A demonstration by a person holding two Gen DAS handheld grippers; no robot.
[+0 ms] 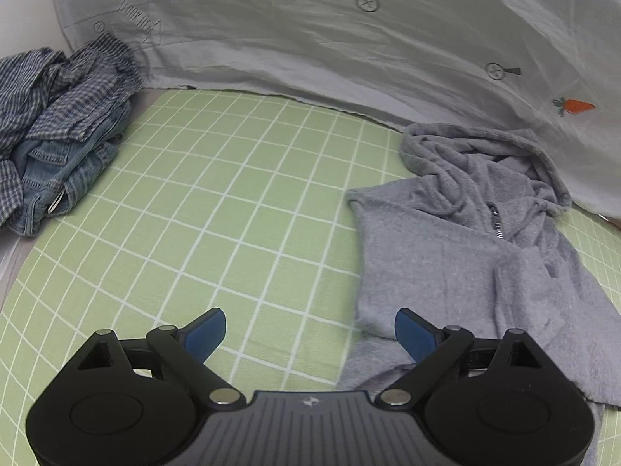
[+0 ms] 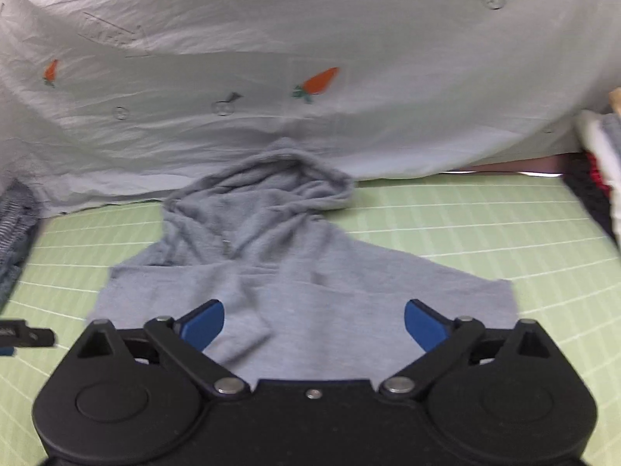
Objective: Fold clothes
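since both tools stand spread apart and clamp nothing, the hoodie [image 2: 310,291] lies free on the green checked mat [image 1: 233,194]. just ahead of the right gripper [image 2: 314,322] its body is laid flat, likely for folding. it lies to the right of the left gripper [image 1: 310,334]. farther left, a heap of clothes [image 1: 58,124] waits. beyond hangs a white sheet [image 2: 310,39].

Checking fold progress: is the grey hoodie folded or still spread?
Partly folded: the hoodie has its sides turned in over the body, its hood bunched at the top. No second fold yet.
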